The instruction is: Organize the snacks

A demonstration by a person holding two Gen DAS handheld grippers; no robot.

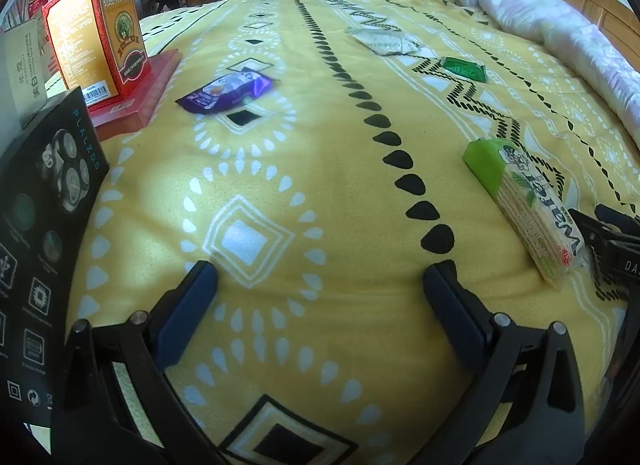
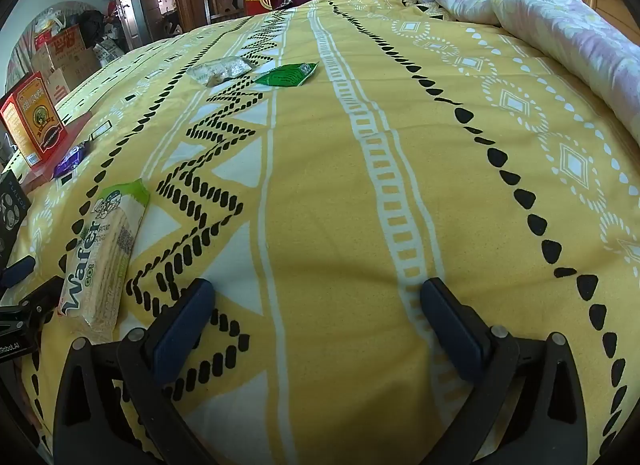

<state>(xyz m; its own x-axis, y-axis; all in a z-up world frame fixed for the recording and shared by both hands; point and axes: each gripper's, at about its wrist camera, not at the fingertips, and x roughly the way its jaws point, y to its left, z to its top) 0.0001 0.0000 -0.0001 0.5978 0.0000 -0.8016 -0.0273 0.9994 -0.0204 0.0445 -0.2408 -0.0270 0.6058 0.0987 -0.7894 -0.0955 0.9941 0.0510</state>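
Both grippers hovered over the bed (image 2: 328,193), tilted down toward its yellow patterned cover, and each had its jaws spread wide with only fabric between them. The left gripper (image 1: 320,285) pointed toward a purple snack packet (image 1: 226,91) lying well ahead, just beside a flat red box (image 1: 136,97) that carried an upright red-and-orange carton (image 1: 96,33). A black shaver box (image 1: 44,233) stood at its left. The wafer pack (image 2: 102,253) lay between the two tools — just left of the right gripper (image 2: 318,297). Farther up the bed, a silvery packet (image 2: 222,69) and a green packet (image 2: 286,75) lay close together, and a rolled pink quilt (image 2: 520,9) ran along the far right edge.
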